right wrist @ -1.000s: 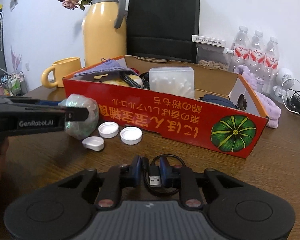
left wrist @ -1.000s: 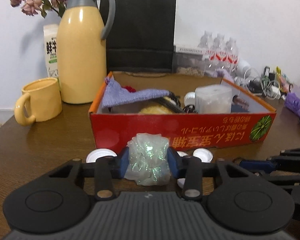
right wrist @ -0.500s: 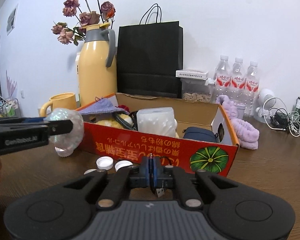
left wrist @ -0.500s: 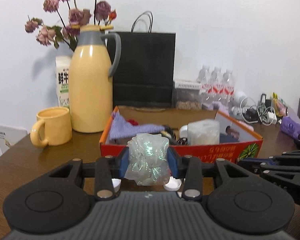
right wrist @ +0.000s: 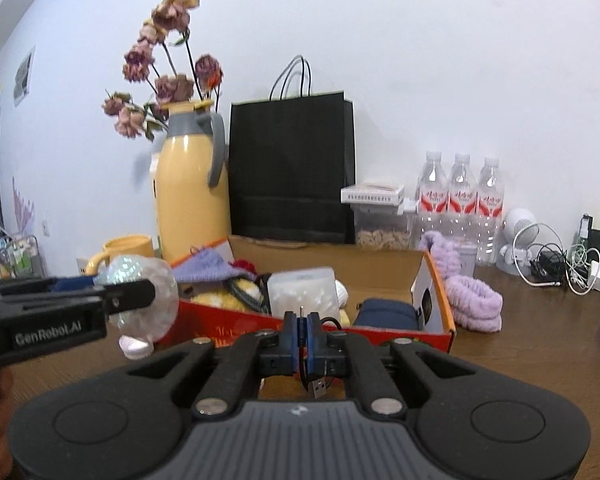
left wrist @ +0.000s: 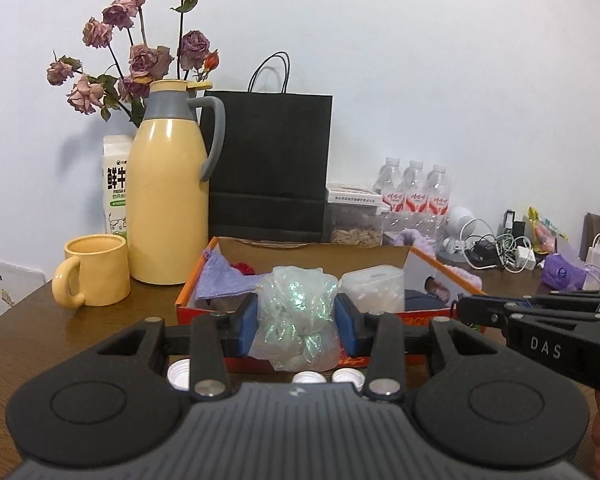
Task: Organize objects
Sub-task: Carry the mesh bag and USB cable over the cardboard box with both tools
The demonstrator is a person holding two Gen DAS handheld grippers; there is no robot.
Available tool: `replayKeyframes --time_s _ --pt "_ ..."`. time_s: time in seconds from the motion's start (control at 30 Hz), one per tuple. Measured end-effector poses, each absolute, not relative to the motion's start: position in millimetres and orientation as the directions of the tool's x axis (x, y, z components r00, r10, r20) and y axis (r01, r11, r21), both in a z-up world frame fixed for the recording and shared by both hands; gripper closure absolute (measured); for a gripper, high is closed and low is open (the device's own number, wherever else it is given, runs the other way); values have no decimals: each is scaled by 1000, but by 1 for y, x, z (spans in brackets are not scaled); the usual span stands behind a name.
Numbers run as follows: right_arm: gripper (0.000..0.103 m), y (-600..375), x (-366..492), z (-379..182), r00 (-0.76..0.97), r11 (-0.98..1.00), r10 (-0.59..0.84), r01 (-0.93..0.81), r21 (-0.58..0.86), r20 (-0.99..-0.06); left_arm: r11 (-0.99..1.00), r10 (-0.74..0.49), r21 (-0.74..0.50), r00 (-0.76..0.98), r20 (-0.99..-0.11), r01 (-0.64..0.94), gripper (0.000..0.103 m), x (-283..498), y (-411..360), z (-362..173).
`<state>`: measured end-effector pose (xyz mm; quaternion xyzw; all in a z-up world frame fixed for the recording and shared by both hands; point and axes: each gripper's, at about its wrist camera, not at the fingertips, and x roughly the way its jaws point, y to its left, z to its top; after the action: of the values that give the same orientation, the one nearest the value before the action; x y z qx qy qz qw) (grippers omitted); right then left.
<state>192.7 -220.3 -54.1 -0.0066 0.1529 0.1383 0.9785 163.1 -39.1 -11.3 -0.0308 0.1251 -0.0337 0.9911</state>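
My left gripper (left wrist: 296,322) is shut on a shiny crumpled plastic bundle (left wrist: 296,316) and holds it above the table in front of the open red cardboard box (left wrist: 404,322). The bundle also shows in the right wrist view (right wrist: 148,296). My right gripper (right wrist: 302,334) is shut on a black USB cable (right wrist: 318,388), whose plug hangs below the pads. It hovers just in front of the red box (right wrist: 440,308), which holds a purple cloth (right wrist: 208,266), a clear plastic container (right wrist: 302,292) and a dark pouch (right wrist: 386,312).
Three white bottle caps (left wrist: 308,378) lie on the table before the box. A yellow thermos (left wrist: 168,200), a yellow mug (left wrist: 94,276), a black paper bag (left wrist: 268,168), water bottles (left wrist: 416,196) and tangled chargers (left wrist: 504,252) stand behind. A purple headband (right wrist: 474,306) lies right of the box.
Both grippers have risen above the table with their loads. The right gripper closed fully on the USB cable and lifted it. The box now sits lower in both views.
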Motion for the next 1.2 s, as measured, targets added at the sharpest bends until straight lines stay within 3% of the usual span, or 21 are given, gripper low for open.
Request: replayKeyframes --time_s 0.27,0.63,1.03,1.07,1.13,1.17,1.2 --pt "99 -233 194 -35 924 957 289 -285 52 -248 986 -103 -149 969 -225 70 62 170 -25 18" --pt "99 -240 251 -15 945 974 225 -226 25 -235 988 -69 -153 974 -218 36 62 241 -24 35" --pt "99 -232 345 -47 912 972 228 -234 22 -341 995 -38 -100 951 -308 8 60 323 -32 10" --pt "99 -232 348 -49 910 972 225 -232 22 -349 996 -34 -90 950 -312 6 57 326 -33 8" --pt "96 -234 352 -53 903 973 223 -228 31 -367 997 -22 -72 948 -316 -1 41 328 -34 4" --pt "93 -236 354 -54 901 975 220 -221 41 -375 998 -15 -66 949 -316 -7 21 328 -33 2" --pt "82 -238 355 -55 899 976 215 -211 53 -382 998 -7 -64 951 -309 -13 2 328 -33 1"
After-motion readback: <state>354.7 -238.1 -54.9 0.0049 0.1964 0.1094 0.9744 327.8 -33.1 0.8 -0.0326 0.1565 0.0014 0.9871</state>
